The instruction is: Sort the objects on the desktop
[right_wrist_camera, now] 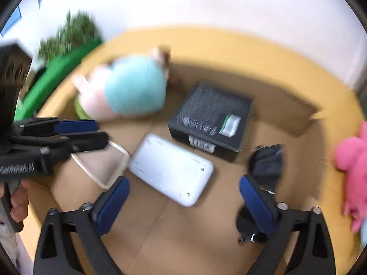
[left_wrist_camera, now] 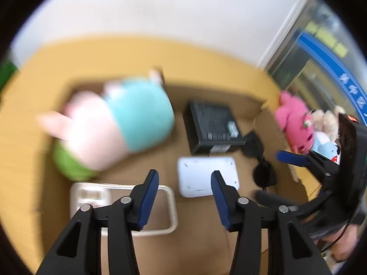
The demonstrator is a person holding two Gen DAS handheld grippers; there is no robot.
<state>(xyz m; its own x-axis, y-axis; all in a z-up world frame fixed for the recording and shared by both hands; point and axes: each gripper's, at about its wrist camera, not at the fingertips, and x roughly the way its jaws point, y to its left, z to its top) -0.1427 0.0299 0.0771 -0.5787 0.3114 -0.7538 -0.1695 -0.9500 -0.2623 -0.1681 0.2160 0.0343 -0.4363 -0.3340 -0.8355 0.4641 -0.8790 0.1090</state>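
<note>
A: What is nearest the left gripper?

B: Its blue-padded fingers are spread wide with nothing between them. Just beyond and under its left finger lies a cream tray, flat on the floor of a cardboard box. Beside the tray, past the right finger, lies a white device, flat and face down.

A: And the right gripper?

B: Released as well, jaws far apart, hanging above the box floor. The white device lies just beyond its fingertips, not touched. A pair of dark sunglasses sits partly hidden behind its right finger, and a dark pouch lies a little farther on.

A: What sits farther back?

B: A black carton with white print and a green-and-white label rests behind the white device, near it; whether they touch I cannot tell. To its left, a plush toy, pink with a turquoise part, lies over something green, blurred. In the left view the same plush toy fills the box's back-left corner.

A: Anything outside the box?

B: A pink plush lies on the yellow bench past the box's right wall, with paler soft toys touching it. Behind the bench stands a white wall.
</note>
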